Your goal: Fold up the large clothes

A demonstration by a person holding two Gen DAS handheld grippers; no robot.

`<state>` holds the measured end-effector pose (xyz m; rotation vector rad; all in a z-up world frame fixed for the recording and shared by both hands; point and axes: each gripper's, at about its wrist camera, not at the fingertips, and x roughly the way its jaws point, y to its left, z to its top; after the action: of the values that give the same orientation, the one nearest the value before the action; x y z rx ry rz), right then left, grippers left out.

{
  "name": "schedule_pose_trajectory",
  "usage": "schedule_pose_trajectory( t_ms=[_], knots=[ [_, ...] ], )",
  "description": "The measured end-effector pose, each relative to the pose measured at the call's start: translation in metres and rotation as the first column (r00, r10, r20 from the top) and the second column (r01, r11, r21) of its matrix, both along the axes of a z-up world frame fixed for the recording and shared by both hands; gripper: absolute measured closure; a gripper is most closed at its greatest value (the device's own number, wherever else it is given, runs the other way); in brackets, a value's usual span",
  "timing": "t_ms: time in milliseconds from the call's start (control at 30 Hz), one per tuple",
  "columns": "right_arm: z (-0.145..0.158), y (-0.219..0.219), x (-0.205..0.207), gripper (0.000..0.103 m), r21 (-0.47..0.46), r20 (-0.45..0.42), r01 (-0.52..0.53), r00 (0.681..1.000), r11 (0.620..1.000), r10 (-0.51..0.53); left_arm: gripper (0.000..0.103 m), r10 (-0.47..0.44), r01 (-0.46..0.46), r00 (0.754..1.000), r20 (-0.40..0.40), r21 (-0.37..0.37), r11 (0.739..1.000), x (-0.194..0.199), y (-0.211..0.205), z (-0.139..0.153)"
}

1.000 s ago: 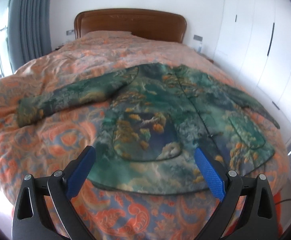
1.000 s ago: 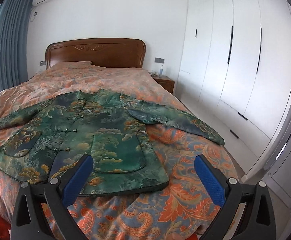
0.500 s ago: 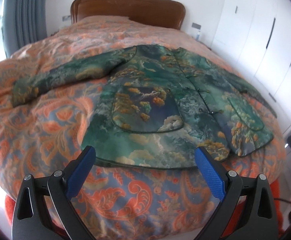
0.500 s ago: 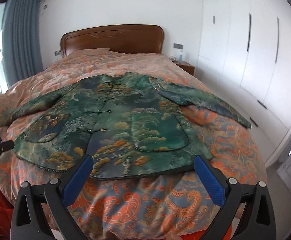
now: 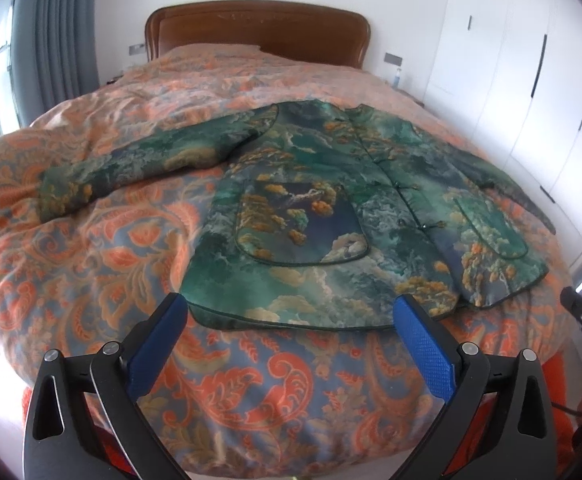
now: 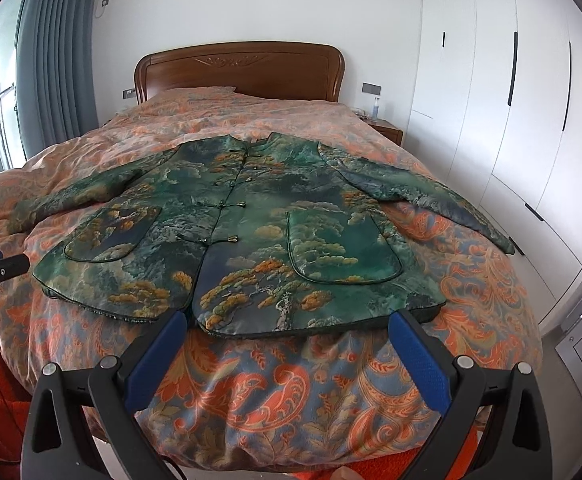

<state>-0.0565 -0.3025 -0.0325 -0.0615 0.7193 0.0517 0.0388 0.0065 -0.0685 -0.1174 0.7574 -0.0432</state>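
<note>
1. Hovering over the bed's foot, the left claw [image 5: 291,320] gapes wide and grips nothing; the jacket [image 5: 331,216] lies ahead of it, hem nearest.
2. Equally wide and empty, the right claw [image 6: 287,332] faces the same hem, front seam just beyond its left finger.
3. Spread flat, buttoned, sleeves out to both sides on the quilt [image 6: 291,392], the jacket seems laid out so folds can start cleanly.
4. Both claws sit short of the cloth, probably lining up for the hem corners or sleeves.
</note>
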Motion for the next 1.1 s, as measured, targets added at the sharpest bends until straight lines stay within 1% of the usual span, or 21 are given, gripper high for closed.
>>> schedule_pose_trajectory(
  t_ms=[167,300,467,533,600,667,733,767,833,867,900,933,967,1000,1033,1067,1100],
  knots=[
    [-0.001,-0.012,0.003,0.0,0.014,-0.003,0.033,0.999,0.999,-0.032,0.001,-0.002,0.002,1.0,-0.006,-0.002,1.0,0.0,-0.001,-0.001],
    [0.001,-0.027,0.009,0.0,0.01,0.016,0.059,0.998,0.998,-0.06,0.001,-0.002,0.002,1.0,-0.005,-0.009,1.0,0.001,-0.001,-0.001],
    [0.01,-0.062,0.035,0.0,0.016,0.041,0.077,0.996,0.997,-0.078,0.001,-0.001,0.001,1.0,-0.018,-0.021,1.0,0.003,0.0,-0.004],
    [0.013,-0.084,0.054,0.0,-0.001,0.051,0.113,0.992,0.994,-0.113,0.001,0.003,-0.003,1.0,-0.03,-0.031,1.0,0.005,0.0,-0.007],
    [0.011,-0.116,0.078,0.0,-0.02,0.046,0.172,0.984,0.985,-0.171,0.001,0.006,-0.007,0.999,-0.04,-0.033,0.999,0.007,0.0,-0.009],
    [0.006,-0.165,0.107,0.0,0.037,0.014,0.249,0.968,0.968,-0.249,0.001,0.009,-0.01,0.999,-0.05,-0.027,1.0,0.01,-0.002,-0.011],
    [0.0,-0.212,0.128,0.0,0.139,-0.011,0.312,0.949,0.94,-0.314,0.001,0.009,-0.01,0.998,-0.059,-0.021,1.0,0.012,-0.006,-0.013],
    [-0.005,-0.243,0.138,0.0,0.222,-0.026,0.355,0.933,0.908,-0.359,0.001,0.006,-0.007,0.998,-0.062,-0.019,1.0,0.014,-0.009,-0.013],
    [-0.018,-0.293,0.153,0.0,0.377,-0.071,0.419,0.902,0.826,-0.425,0.001,-0.001,0.0,0.997,-0.071,-0.011,1.0,0.017,-0.014,-0.015],
    [-0.028,-0.315,0.162,0.0,0.456,-0.111,0.441,0.89,0.773,-0.442,0.001,-0.005,0.004,0.997,-0.076,-0.007,1.0,0.019,-0.017,-0.016],
    [-0.045,-0.345,0.175,0.0,0.576,-0.178,0.457,0.879,0.677,-0.442,0.001,-0.01,0.01,0.997,-0.083,-0.001,1.0,0.021,-0.02,-0.017],
    [-0.061,-0.365,0.184,0.0,0.65,-0.233,0.477,0.866,0.591,-0.443,0.001,-0.014,0.015,0.996,-0.089,0.005,1.0,0.023,-0.024,-0.017],
    [-0.075,-0.38,0.191,0.0,0.697,-0.276,0.503,0.846,0.51,-0.456,0.001,-0.019,0.021,0.995,-0.094,0.012,1.0,0.024,-0.027,-0.018],
    [-0.085,-0.388,0.194,0.001,0.724,-0.303,0.516,0.834,0.458,-0.46,0.001,-0.024,0.026,0.995,-0.098,0.019,0.999,0.026,-0.031,-0.018],
    [-0.102,-0.403,0.202,0.004,0.756,-0.345,0.538,0.811,0.373,-0.472,0.001,-0.029,0.032,0.995,-0.1,0.026,0.999,0.026,-0.034,-0.018],
    [-0.111,-0.41,0.207,0.005,0.766,-0.359,0.55,0.795,0.332,-0.489,0.001,-0.034,0.038,0.994,-0.102,0.035,0.999,0.026,-0.038,-0.018],
    [-0.118,-0.414,0.214,0.006,0.773,-0.362,0.552,0.788,0.312,-0.499,0.001,-0.037,0.041,0.994,-0.103,0.042,0.998,0.026,-0.039,-0.018]
  ],
)
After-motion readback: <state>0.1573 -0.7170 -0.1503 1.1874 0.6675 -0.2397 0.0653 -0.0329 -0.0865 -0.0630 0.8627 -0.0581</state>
